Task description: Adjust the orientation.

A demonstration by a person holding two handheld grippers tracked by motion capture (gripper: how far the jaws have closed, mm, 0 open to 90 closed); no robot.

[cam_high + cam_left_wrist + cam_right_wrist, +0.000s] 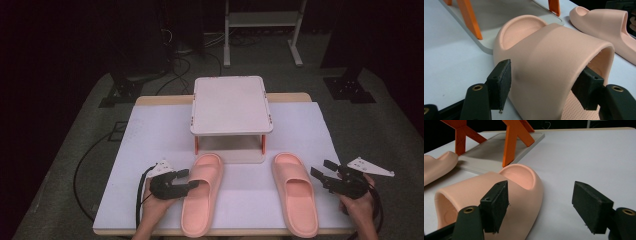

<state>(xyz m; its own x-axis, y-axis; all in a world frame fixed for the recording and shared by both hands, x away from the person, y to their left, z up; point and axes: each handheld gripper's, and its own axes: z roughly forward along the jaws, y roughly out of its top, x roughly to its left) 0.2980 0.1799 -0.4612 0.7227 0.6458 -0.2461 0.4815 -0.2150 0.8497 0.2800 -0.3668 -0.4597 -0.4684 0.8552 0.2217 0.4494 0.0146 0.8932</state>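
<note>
White-covered tabletop (150,135) is seen in a dark room w/ grey floor. Left slipper (202,192), near the front edge, is straddled across its strap by left tool (191,181); pads (500,83) touching, grip can't be told. Right tool (317,176) is spread wide beside right slipper (295,195).

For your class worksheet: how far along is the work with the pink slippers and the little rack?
Done: nothing; the white two-level rack holds no slipper. In hand: the left gripper straddles the strap of the left pink foam slipper, one pad denting its side. Left: the right gripper hovers open beside the right pink foam slipper, which lies on the white table.
</note>
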